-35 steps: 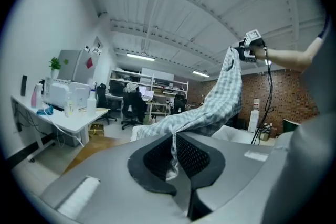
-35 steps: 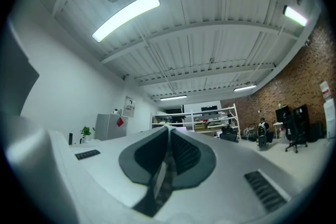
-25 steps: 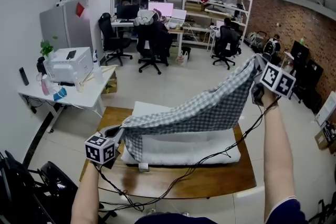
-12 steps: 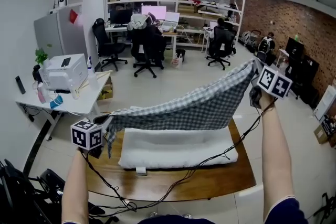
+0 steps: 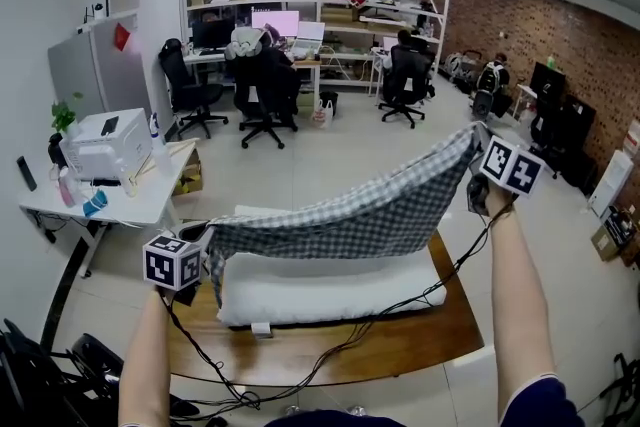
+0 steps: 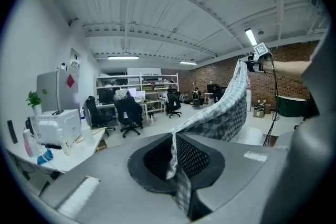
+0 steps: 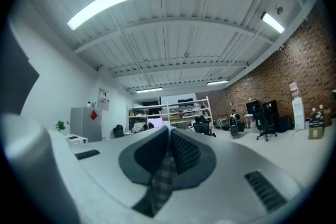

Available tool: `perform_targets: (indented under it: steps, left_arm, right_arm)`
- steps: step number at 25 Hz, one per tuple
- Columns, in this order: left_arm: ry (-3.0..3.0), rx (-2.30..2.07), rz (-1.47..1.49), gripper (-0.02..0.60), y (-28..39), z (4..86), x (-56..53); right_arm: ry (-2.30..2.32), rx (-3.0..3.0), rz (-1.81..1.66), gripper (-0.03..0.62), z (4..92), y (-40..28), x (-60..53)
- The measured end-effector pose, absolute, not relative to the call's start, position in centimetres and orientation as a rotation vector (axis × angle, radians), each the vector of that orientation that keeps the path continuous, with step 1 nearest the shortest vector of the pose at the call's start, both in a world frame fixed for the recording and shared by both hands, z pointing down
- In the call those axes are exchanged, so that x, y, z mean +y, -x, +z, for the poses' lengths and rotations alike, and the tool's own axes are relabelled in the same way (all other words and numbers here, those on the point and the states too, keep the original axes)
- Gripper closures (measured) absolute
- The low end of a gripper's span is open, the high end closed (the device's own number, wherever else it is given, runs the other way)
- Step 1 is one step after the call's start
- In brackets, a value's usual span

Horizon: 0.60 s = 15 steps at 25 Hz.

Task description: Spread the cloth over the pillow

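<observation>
A grey-and-white checked cloth [image 5: 370, 211] hangs stretched in the air above a white pillow [image 5: 330, 286] that lies on a wooden table [image 5: 400, 340]. My left gripper [image 5: 200, 242] is shut on the cloth's near-left corner, low beside the pillow's left end. My right gripper [image 5: 478, 147] is shut on the far-right corner, raised high above the pillow's right end. In the left gripper view the cloth [image 6: 220, 113] runs from the closed jaws up to the right gripper [image 6: 251, 64]. A pinched strip of the cloth [image 7: 160, 186] shows between the jaws in the right gripper view.
Cables [image 5: 330, 350] trail from both grippers across the table's front. A white desk [image 5: 110, 205] with a printer [image 5: 105, 140] stands at the left. Office chairs [image 5: 262, 95] and shelving [image 5: 320, 15] fill the back of the room, where people sit. Dark equipment [image 5: 40, 370] lies at the lower left.
My left gripper has drawn the cloth's corner to the left, past the pillow's left end, pulling the cloth tauter. The right gripper has come down slightly.
</observation>
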<state>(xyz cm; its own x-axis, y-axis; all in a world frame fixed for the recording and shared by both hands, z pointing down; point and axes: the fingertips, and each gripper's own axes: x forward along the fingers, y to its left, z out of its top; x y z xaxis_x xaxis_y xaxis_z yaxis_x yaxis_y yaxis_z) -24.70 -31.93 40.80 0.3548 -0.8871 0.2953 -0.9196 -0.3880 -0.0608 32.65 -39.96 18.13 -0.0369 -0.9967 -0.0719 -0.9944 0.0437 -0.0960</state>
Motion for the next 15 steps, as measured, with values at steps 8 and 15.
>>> perform_targets:
  steps: [8,15]
  left_arm:
    - [-2.468,-1.672,0.369,0.561,25.2,40.3,-34.4]
    - [-2.48,-1.632,0.372,0.56,25.1,39.7,-38.3]
  right_arm:
    - [2.161,2.14,-0.058,0.569,19.6,-34.6,-40.1]
    - [2.242,2.1,-0.052,0.569,20.0,-34.9,-41.8]
